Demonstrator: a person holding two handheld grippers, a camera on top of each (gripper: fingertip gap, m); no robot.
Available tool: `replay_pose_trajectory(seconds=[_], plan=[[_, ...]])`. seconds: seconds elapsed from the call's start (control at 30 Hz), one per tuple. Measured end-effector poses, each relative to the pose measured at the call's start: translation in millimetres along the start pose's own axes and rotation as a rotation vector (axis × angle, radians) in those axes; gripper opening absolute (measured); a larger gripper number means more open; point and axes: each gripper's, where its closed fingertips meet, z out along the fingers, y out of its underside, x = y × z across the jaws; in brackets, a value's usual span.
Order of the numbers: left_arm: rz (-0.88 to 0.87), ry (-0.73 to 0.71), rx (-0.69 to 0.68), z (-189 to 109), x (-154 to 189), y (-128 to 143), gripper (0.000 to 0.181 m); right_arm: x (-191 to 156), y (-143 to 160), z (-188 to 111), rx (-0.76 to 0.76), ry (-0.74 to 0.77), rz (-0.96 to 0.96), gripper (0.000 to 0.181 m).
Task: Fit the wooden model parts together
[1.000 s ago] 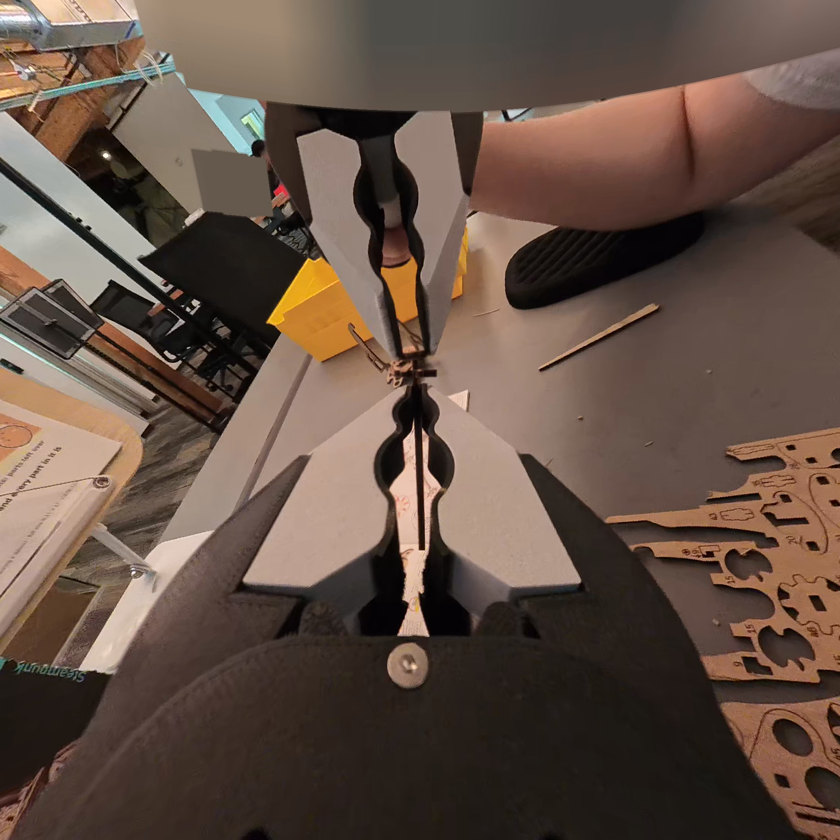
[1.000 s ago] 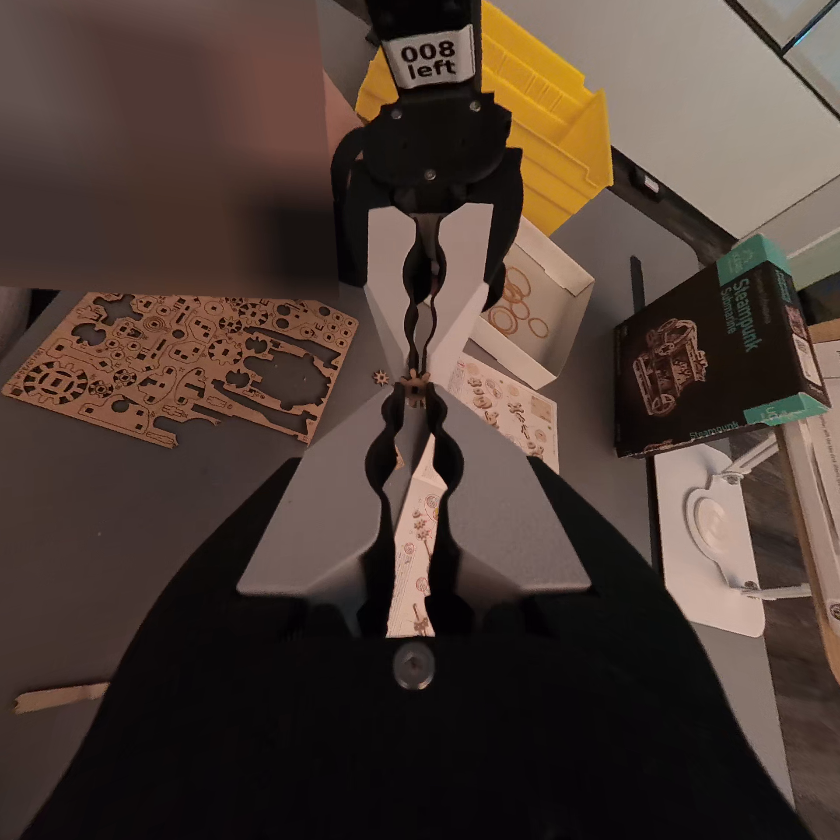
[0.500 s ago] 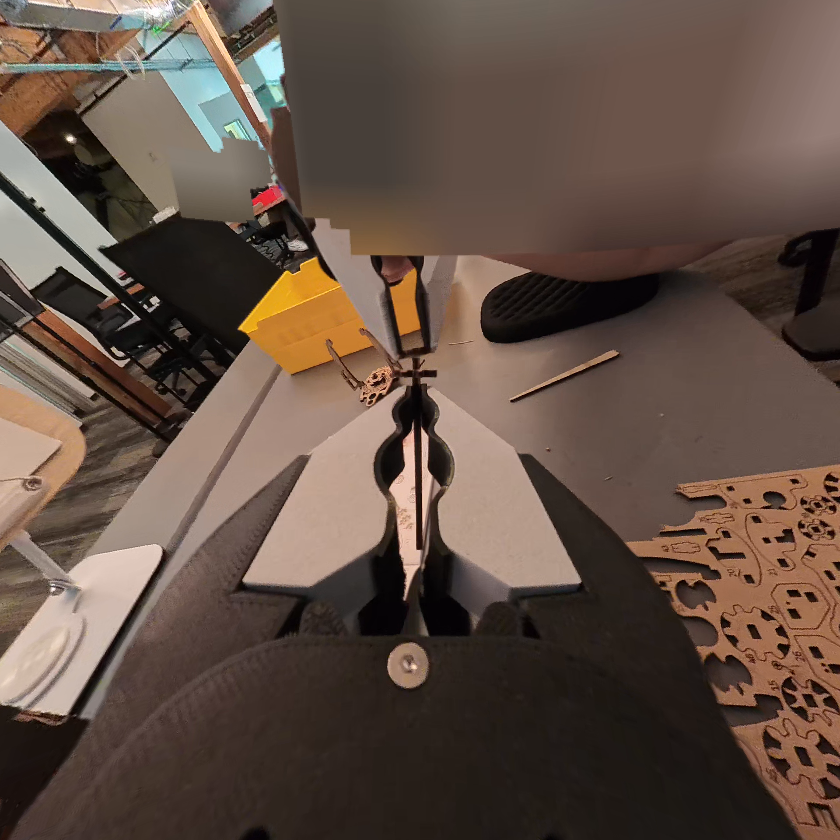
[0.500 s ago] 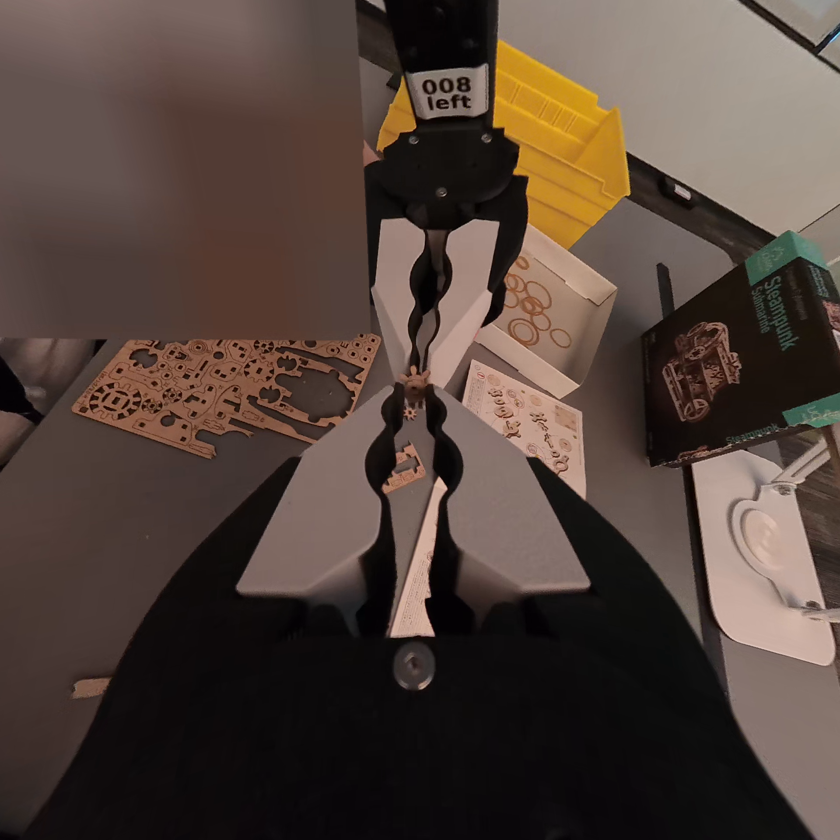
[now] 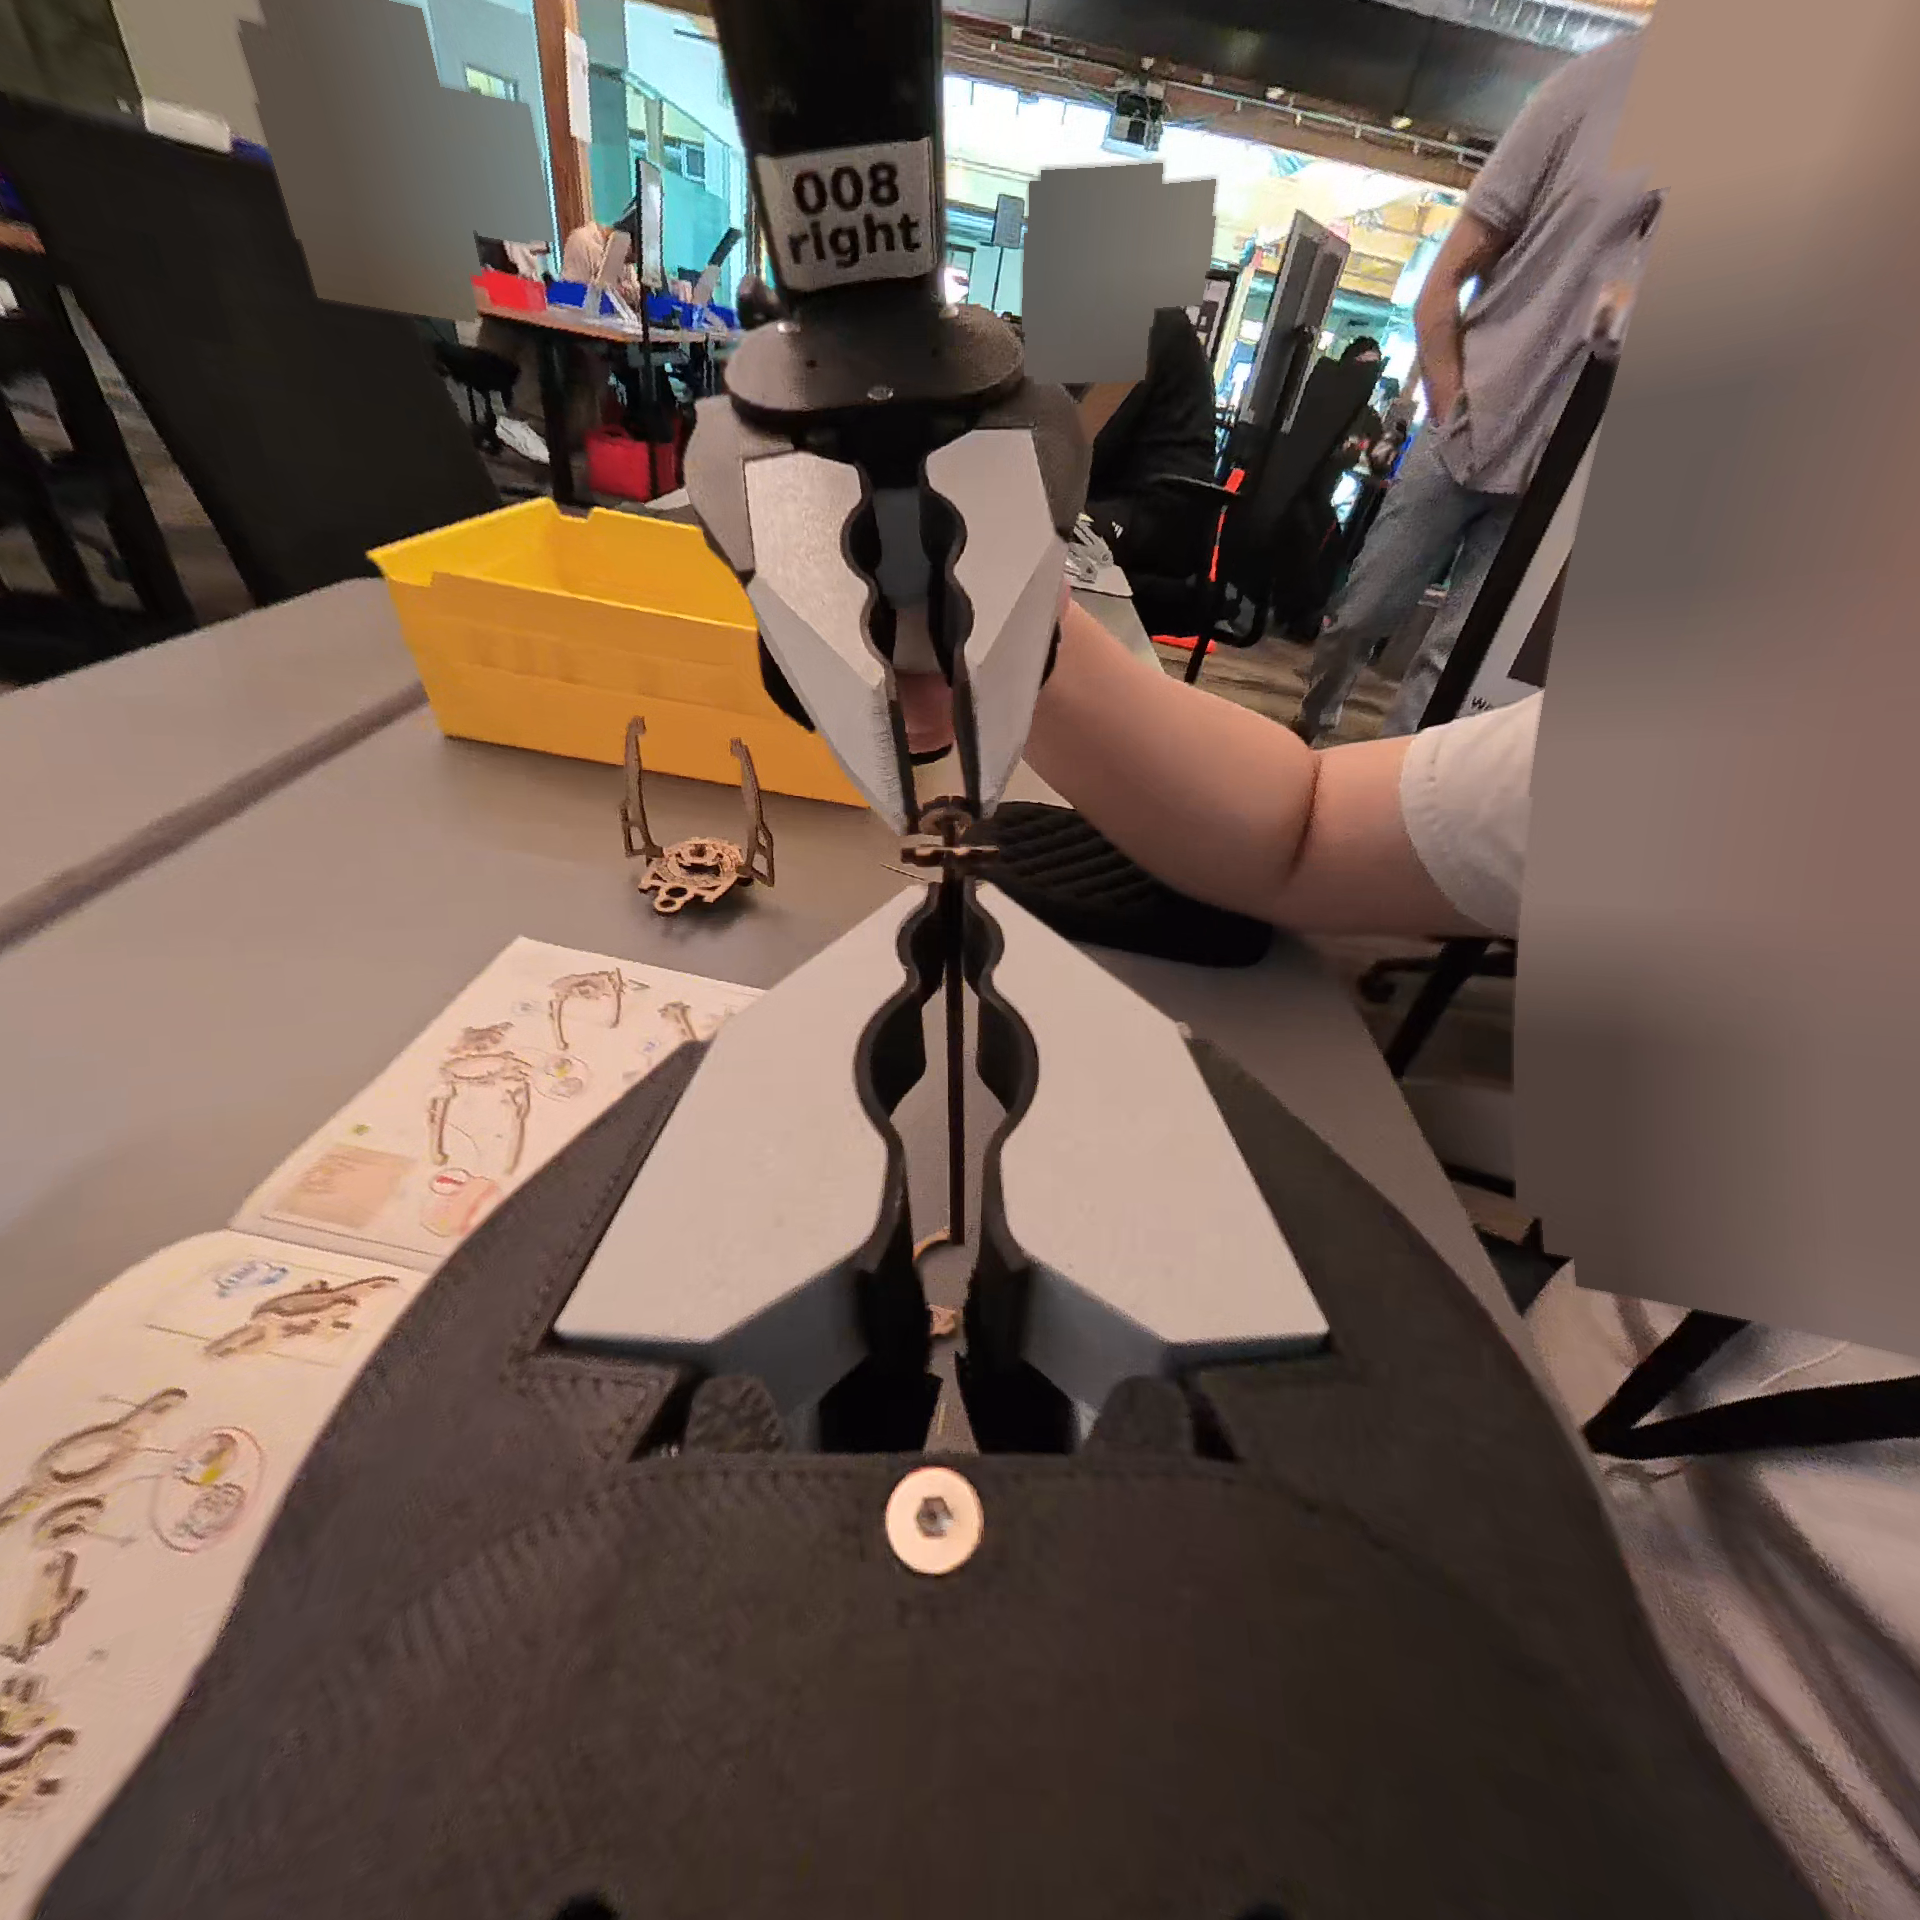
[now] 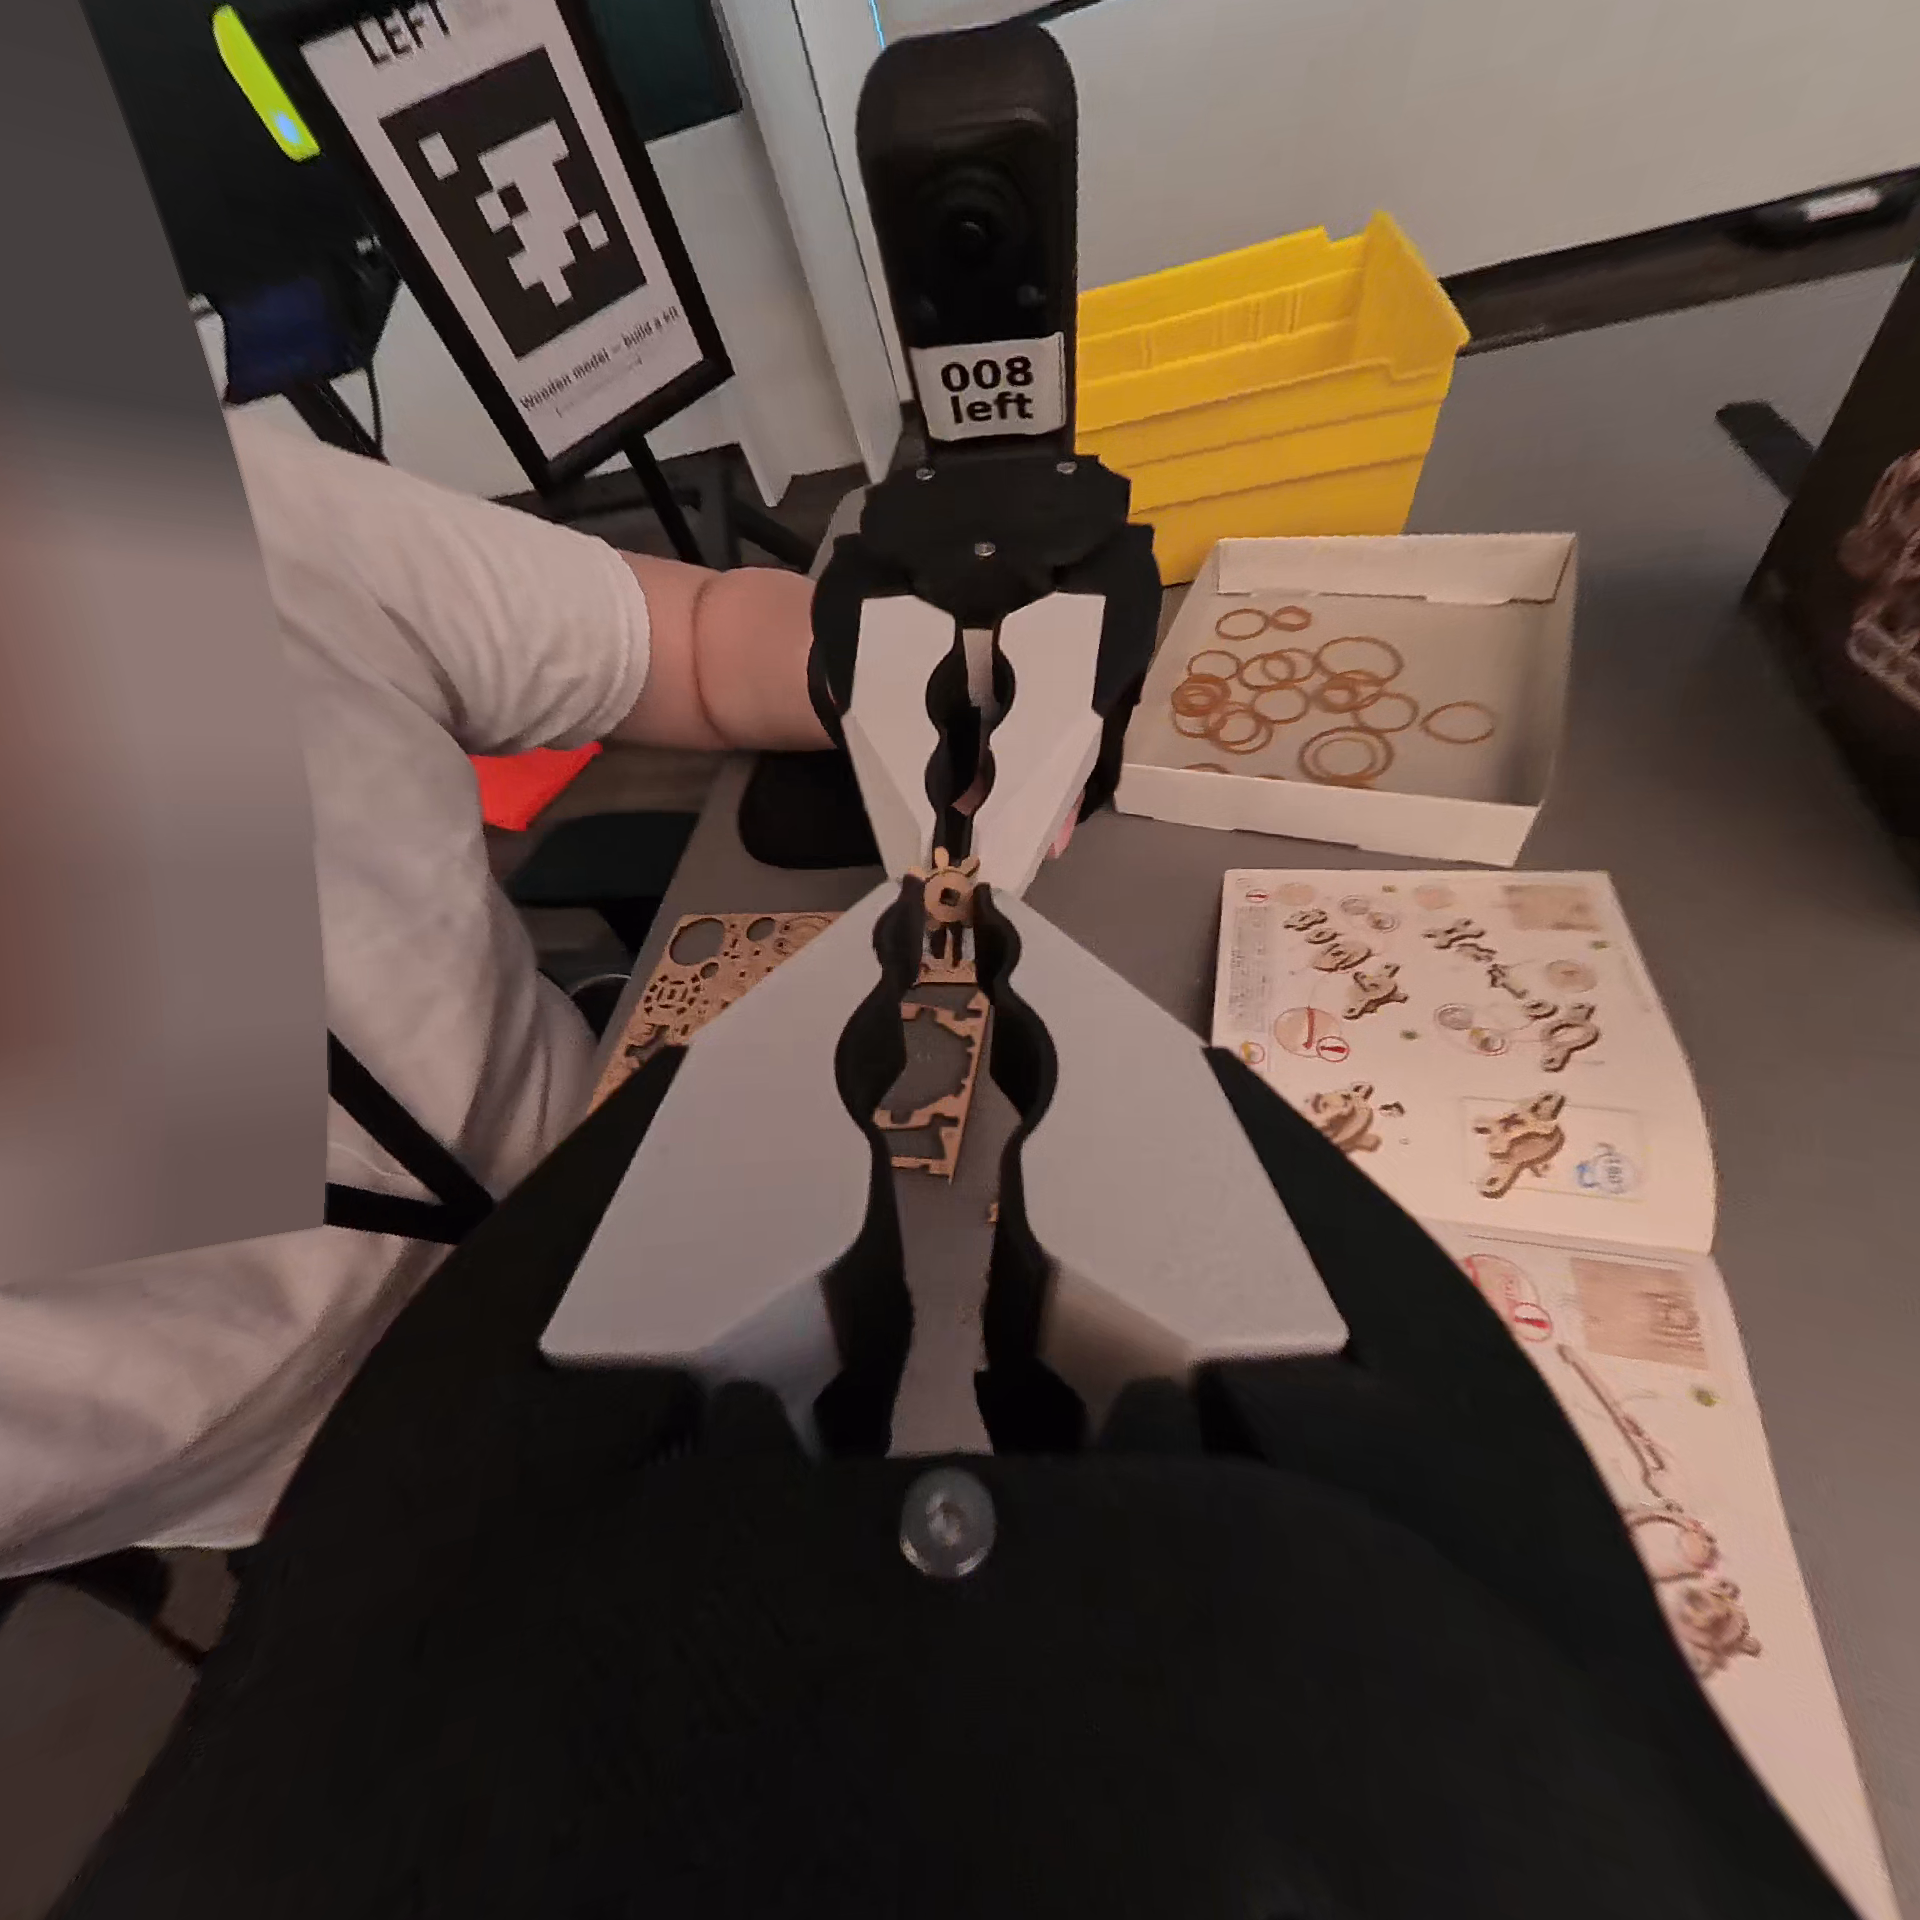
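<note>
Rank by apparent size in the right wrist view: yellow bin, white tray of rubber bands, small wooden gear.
1 and 2. white tray of rubber bands and yellow bin: they look about alike. The bin sits farther back and partly behind the left tool, so I will not rank them.
3. small wooden gear, by far the smallest.

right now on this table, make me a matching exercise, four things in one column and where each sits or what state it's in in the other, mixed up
Things
1. rubber bands
2. small gear
3. yellow bin
4. instruction sheet

Places or states
A. lying flat on the grey table, pictures facing up
B. pinched where the tips of the two tongs meet
C. loose in the shallow white box
D. standing at the far side, behind the white box

Pairs: 1-C, 2-B, 3-D, 4-A
</note>
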Motion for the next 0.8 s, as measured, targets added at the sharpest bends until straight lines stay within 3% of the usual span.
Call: replay_pose_trajectory(seconds=[0.2, 0.47, 0.6, 0.8], plan=[[-0.175, 0.038, 0.027, -0.7, -3.2, -2.6, 0.0, 6.6, -1.2, -0.8, 0.024, -0.019, 0.097, 0.008], [-0.264, 0.063, 0.021, 0.1, -4.8, 0.4, 0.0, 9.3, 1.2, -0.5, 0.012, -0.007, 0.085, 0.008], [-0.312, 0.111, 0.016, 0.3, -0.4, -0.8, 0.0, -1.9, 3.3, -2.1, 0.008, -0.048, -0.045, 0.008], [-0.404, 0.261, -0.074, 2.7, 15.9, 8.5, 0.0, -9.5, 3.6, -3.3, 0.009, 0.031, -0.343, 0.009]])
